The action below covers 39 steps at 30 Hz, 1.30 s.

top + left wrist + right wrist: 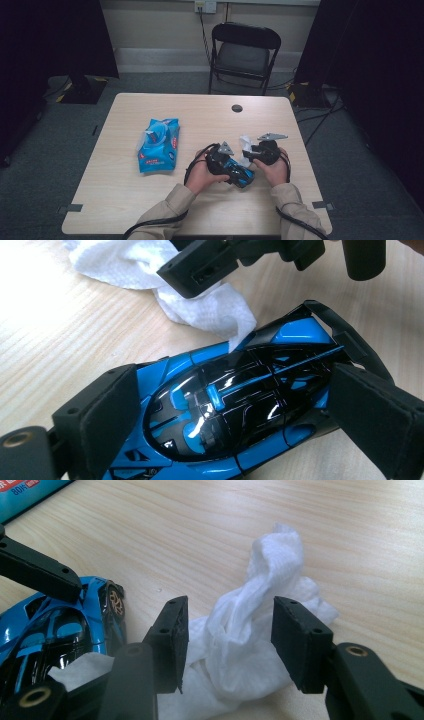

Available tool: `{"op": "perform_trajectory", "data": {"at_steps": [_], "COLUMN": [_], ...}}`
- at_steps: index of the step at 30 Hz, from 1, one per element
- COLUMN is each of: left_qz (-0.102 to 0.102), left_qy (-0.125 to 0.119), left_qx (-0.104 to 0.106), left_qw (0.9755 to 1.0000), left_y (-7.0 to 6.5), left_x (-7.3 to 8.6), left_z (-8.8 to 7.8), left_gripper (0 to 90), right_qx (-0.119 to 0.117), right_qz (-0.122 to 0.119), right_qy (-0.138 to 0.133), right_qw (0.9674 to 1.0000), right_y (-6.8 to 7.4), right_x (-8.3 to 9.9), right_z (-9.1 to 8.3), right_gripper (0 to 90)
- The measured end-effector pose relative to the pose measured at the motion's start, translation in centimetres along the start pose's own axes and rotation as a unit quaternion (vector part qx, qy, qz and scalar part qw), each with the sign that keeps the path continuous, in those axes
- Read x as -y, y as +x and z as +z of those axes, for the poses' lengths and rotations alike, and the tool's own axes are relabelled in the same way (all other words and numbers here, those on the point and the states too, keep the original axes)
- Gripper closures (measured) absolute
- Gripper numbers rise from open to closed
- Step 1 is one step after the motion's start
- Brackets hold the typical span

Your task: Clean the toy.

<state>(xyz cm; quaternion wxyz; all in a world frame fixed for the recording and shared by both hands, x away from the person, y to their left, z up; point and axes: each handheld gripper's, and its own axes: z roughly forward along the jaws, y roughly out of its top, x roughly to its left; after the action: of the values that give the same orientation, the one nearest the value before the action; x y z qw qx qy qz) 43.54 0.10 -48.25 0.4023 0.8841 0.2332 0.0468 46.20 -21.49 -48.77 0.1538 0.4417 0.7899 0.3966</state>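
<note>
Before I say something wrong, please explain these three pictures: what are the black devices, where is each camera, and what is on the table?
A person sits at a wooden table and holds a hand tool with a two-jaw claw in each hand. One picture comes from a camera above, looking down. The other two come from small cameras riding on each tool, looking along its jaws.

The left claw is closed on the sides of a blue and black toy car. The right claw has a crumpled white wipe between its jaws, but the pads stand apart from it, so it is open. The wipe lies on the table and reaches the car. Farther left lies a blue pack of wipes.
</note>
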Motion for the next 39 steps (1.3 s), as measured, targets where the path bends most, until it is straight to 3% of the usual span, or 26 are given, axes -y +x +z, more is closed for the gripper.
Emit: {"op": "perform_trajectory", "data": {"at_steps": [5,9,19,24,27,30,32,39], "left_qz": [-0.005,-0.003,-0.002,-0.002,-0.002,-0.002,-0.002,-0.002], "left_qy": [0.001,0.002,-0.008,-0.009,-0.008,-0.007,-0.008,-0.006], "left_qx": [-0.008,-0.022,-0.026,-0.026,-0.027,-0.026,-0.027,-0.027], "left_qw": [1.0000,0.9998,0.9996,0.9996,0.9996,0.9996,0.9996,0.9996], "left_y": [-0.2,-0.5,-0.6,-0.7,-0.6,-0.6,-0.6,-0.7], "left_x": [-0.1,-0.1,0.2,0.2,0.2,0.1,0.2,0.1], "left_z": [0.1,0.2,0.2,0.2,0.2,0.3,0.3,0.3], "left_gripper": [7.3,7.4,7.3,7.4,7.4,7.4,7.4,7.4], "right_qx": [-0.001,0.003,-0.001,-0.009,-0.028,-0.028,-0.043,-0.033], "right_qz": [0.001,-0.014,-0.040,-0.039,-0.031,-0.042,-0.032,-0.029], "right_qy": [-0.002,-0.004,0.018,0.020,0.020,0.026,0.026,0.015], "right_qw": [1.0000,0.9999,0.9990,0.9990,0.9989,0.9984,0.9983,0.9989], "right_y": [-0.1,0.2,0.9,1.2,1.4,1.8,1.8,1.4], "right_x": [0.0,-0.3,0.5,0.3,0.2,0.0,0.0,-0.3], "right_z": [0.0,0.0,1.2,1.3,1.6,1.7,1.6,0.4], "right_gripper": [48.9,50.2,65.3,76.6,77.1,76.1,73.6,65.6]}}
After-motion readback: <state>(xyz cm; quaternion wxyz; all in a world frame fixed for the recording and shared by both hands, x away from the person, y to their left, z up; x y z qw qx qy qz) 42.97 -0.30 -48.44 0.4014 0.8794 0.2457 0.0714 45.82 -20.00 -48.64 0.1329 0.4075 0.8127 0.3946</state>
